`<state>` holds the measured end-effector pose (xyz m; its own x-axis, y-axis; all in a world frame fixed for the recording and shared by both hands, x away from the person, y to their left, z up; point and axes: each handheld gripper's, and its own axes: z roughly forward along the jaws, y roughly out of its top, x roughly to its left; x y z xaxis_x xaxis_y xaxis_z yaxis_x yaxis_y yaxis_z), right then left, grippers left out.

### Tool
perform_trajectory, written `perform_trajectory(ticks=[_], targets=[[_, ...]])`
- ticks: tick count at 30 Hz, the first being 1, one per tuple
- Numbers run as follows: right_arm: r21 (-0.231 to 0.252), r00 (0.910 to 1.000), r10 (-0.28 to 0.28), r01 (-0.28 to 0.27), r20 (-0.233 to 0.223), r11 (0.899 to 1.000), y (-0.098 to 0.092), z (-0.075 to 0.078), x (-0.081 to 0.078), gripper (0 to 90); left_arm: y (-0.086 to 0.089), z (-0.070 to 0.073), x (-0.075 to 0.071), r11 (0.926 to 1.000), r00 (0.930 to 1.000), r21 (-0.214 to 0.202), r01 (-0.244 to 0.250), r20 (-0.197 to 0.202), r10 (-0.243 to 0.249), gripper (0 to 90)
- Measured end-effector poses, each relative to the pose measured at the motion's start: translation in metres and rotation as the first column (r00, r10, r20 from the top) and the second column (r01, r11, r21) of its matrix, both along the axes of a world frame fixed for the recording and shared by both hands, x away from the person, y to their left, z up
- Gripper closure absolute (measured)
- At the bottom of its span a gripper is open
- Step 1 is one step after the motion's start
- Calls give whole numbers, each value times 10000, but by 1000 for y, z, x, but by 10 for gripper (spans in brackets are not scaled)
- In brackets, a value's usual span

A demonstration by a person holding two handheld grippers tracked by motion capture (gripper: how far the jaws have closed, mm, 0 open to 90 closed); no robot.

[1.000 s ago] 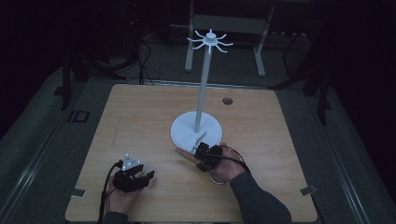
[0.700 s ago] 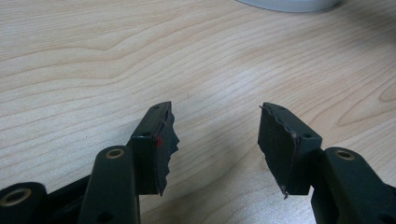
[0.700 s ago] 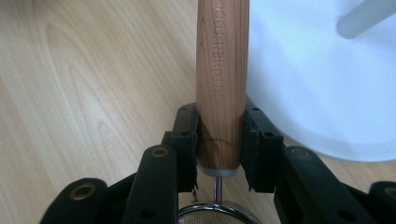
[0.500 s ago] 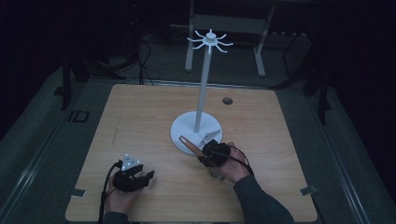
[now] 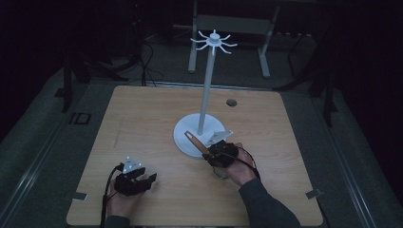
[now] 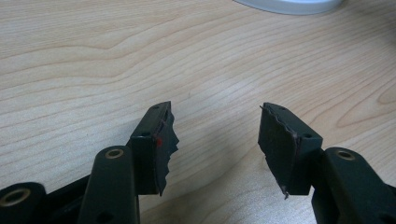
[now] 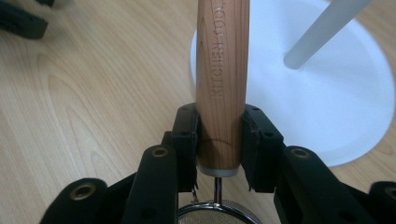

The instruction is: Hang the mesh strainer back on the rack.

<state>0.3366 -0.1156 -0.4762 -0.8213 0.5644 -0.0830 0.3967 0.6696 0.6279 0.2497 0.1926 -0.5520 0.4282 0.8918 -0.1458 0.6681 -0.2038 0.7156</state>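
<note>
Wooden handle (image 7: 222,84) of a small mesh strainer (image 7: 219,215) is clenched by the right tool (image 7: 219,149) near its metal end, over the tabletop (image 7: 84,93) beside the white stand base (image 7: 322,93). Probably light, stiff, smooth; mid-handle grip is judged OK. Left tool (image 6: 215,140) is released, w/ nothing in it.

I count one white stand (image 5: 205,128), one wooden-handled strainer (image 7: 222,79), two claws (image 5: 135,179) (image 5: 219,153), all on one worktop (image 5: 157,118).

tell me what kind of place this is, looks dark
Probably a lab or recording setup rather than a kitchen: a bare light wooden table stands on grey carpet amid trailing black cables, with a metal frame behind. On it stands a white hanging stand with a round base.
</note>
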Motion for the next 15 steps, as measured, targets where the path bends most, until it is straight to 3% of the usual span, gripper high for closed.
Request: perform_trajectory(ticks=[15], targets=[[958,9963,-570,507,636,9941,-11,14,1,689,1,0,1,10000,10000,13,-53,1,53,449]])
